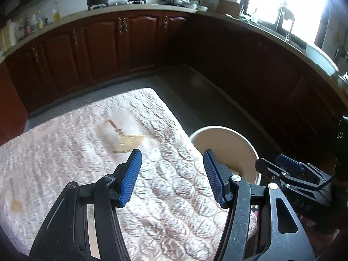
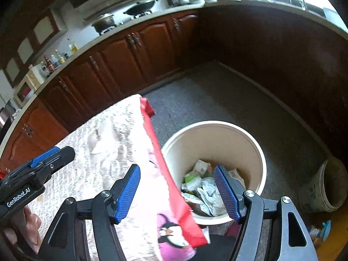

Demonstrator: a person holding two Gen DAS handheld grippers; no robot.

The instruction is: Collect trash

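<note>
Quilted pale-pink cloth (image 1: 71,152) across the tabletop in the left wrist view. Left gripper (image 1: 171,174) above it, jaws spread wide, nothing between the pads. Ahead of the left fingertip and apart from it, a tan fan-shaped scrap (image 1: 128,143), flat on the cloth and blurred. Further left near the frame edge, a small orange piece (image 1: 15,204), too smeared to identify. Cream bin (image 1: 228,150) on the floor just off the table's right edge; right gripper (image 1: 289,167) low beside it.

From the right wrist: right gripper (image 2: 177,191) also wide apart and empty, poised over the table edge and the bin (image 2: 217,143). Inside, crumpled wrappers (image 2: 202,187) already collected. Red cloth border (image 2: 156,141) running down between the fingers, with a pink penguin print (image 2: 171,232) below. Left gripper (image 2: 43,163) at the left margin, over the cloth. Second, dirtier bucket (image 2: 326,184) well apart on the carpet.

Probably between pickups, the tan scrap likely next for the left side.

Risks: thin flat scrap on soft quilting, so closing too low likely to pinch cloth along with it and drag the whole cover. Closing too high, a miss or a torn edge. On the carry, release short of the rim and trash onto the carpet. Also a chance of the right fingers catching the red border.
</note>
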